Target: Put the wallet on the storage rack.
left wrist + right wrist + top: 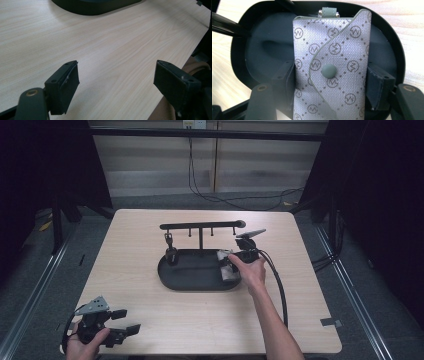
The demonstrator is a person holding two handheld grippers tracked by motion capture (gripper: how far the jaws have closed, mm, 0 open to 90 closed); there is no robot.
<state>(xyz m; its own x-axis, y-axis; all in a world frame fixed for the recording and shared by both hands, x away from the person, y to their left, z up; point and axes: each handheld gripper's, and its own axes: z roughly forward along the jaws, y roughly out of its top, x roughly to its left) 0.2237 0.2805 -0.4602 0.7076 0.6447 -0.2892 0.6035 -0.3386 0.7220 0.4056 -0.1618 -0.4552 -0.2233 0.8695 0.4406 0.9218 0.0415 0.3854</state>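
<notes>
**Now: pouch clamped over the tray**

Clearly the right gripper (332,82) is clamped on a grey patterned pouch (332,70), its jaws pressing both sides, above the right end of the black tray (170,275). From above, the hand (250,270) hides most of the pouch. The pouch's near end is cut off in the right gripper view. At the table's near left corner, the left gripper (116,82) rests with jaws apart, nothing between them. The small dark item (171,255) under the rack (200,226) is hard to make out.
</notes>
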